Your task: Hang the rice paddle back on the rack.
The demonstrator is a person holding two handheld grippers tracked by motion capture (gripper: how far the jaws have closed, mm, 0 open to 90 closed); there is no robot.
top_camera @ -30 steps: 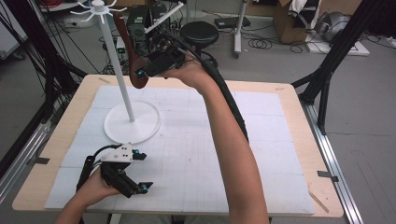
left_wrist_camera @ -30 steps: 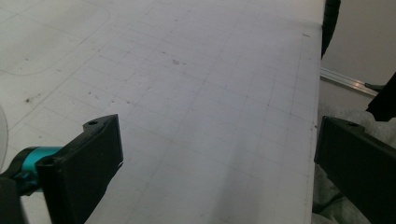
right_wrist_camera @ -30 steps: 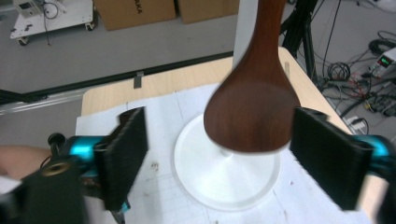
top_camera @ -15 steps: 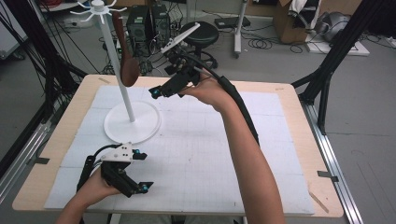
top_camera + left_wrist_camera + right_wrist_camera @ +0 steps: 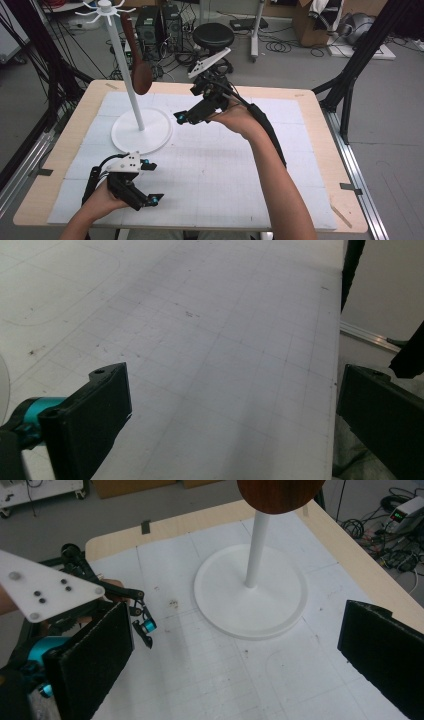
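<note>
Two grippers over the bench (image 5: 310, 150), both with fingers apart and nothing between them. The right gripper (image 5: 186, 118) hangs above the white mat, beside the stand's round base (image 5: 150, 131), its fingers having just been opening. The wooden spoon (image 5: 136, 60) dangles from the white stand (image 5: 120, 65), seemingly off a top hook. The left gripper (image 5: 150, 182) rests near the front edge.

1 wooden spoon (image 5: 139, 60), 1 white stand (image 5: 141, 131), 2 claws: left claw (image 5: 151, 182), right claw (image 5: 187, 106).
</note>
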